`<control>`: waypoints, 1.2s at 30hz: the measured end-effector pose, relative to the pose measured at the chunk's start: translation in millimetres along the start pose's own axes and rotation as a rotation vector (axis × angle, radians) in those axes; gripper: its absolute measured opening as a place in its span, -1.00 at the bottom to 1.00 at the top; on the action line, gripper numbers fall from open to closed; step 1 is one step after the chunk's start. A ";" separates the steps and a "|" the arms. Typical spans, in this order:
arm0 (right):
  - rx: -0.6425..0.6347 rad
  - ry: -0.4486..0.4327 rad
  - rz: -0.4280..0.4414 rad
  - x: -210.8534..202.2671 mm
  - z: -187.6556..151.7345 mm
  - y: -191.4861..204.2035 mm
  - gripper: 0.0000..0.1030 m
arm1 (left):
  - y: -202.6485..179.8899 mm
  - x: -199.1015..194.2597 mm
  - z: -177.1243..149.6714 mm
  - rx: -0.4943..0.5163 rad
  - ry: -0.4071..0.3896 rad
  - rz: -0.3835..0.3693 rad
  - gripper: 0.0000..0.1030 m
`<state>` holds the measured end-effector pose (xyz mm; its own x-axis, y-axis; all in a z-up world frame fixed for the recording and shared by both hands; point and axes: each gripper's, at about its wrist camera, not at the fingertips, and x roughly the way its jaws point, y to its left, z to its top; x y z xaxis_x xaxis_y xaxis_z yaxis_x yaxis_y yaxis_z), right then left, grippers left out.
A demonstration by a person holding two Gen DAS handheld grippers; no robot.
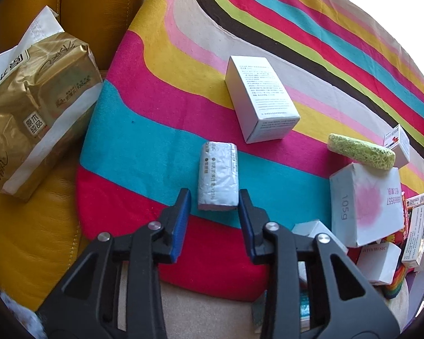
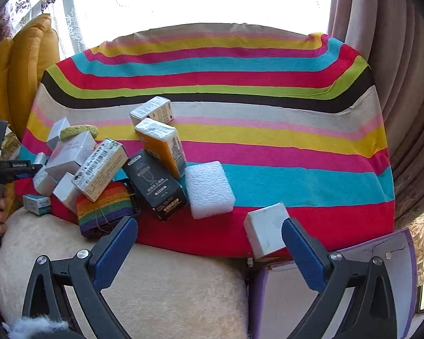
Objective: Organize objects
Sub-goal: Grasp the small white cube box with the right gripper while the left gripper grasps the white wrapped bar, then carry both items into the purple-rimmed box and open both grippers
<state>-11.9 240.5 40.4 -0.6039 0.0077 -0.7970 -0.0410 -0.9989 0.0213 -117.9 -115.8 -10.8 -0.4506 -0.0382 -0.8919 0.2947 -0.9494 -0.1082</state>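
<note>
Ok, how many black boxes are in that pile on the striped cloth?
1. The black box lies between the rainbow-striped pouch and the white foam block, near the front edge of the striped cloth. Others could be buried out of sight.

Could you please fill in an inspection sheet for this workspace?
Surface: striped cloth over a pale cushion.
Job's things: silver packet and white box lying apart; small white box at the cloth's near edge; foam block.
Clutter: pile of boxes heaped together; gold tissue pack on the yellow sofa.
Grippers: left tool closed on the silver packet's near end; right tool open, small white box ahead, unheld.
Cables: nothing seen.
Surroundings: curtain, bright window.
</note>
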 end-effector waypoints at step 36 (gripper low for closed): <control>0.069 0.008 -0.087 -8.4 -30.5 -51.2 -0.20 | -98.7 -95.8 -63.3 0.197 -0.153 -0.182 -0.37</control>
<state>19.5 290.2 27.6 -0.5890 0.0934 -0.8027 -0.1474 -0.9891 -0.0069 -50.5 1.3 57.5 -0.6072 0.1055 -0.7875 0.0351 -0.9866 -0.1593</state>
